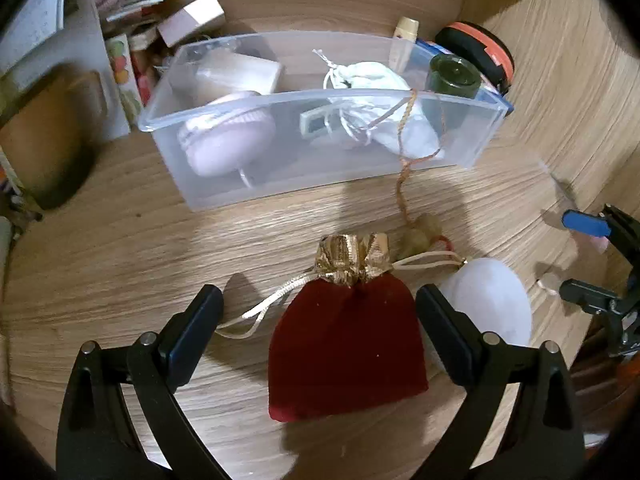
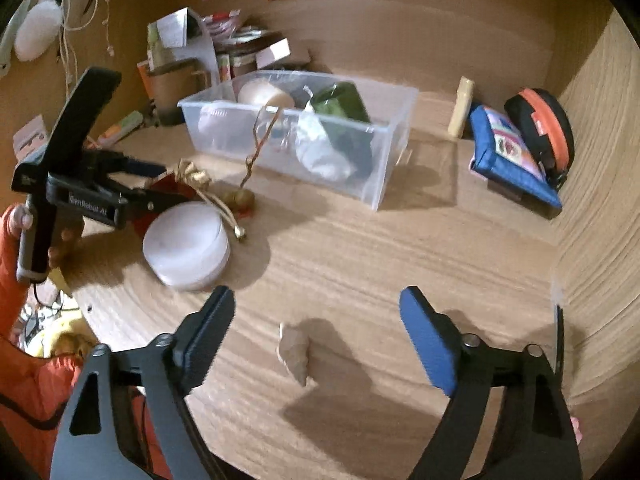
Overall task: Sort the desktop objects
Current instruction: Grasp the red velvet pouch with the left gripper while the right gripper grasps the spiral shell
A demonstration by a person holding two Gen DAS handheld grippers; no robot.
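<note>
Nearest the left gripper [image 1: 320, 320], a red velvet pouch [image 1: 346, 344] with a gold top lay on the wooden desk [image 1: 120, 248] between jaws that stood wide apart, touching nothing, so it looked like the next thing to be lifted. Just to the pouch's right sat a round white container [image 1: 496, 304], also unsorted. The right gripper [image 2: 316, 328] likewise had its jaws spread and empty, with a small pale object [image 2: 294, 352], perhaps a shell or crumpled scrap, too blurred to name, lying on the desk between them. A little farther off, a beaded charm [image 1: 420, 234] rested on the desk while its braided cord ran up over the wall of the clear plastic bin [image 1: 400, 168], half in and half out. Inside the bin were a lilac round case [image 1: 228, 136], a white drawstring bag [image 1: 384, 108] and a dark green jar [image 1: 452, 76], so the sorting seemed partly done. Beyond it, a blue pouch [image 2: 512, 152] and a black-and-orange case [image 2: 544, 128] remained outside. The only legible writing was "GenRobot AI" on the left gripper's body in the right wrist view.
</note>
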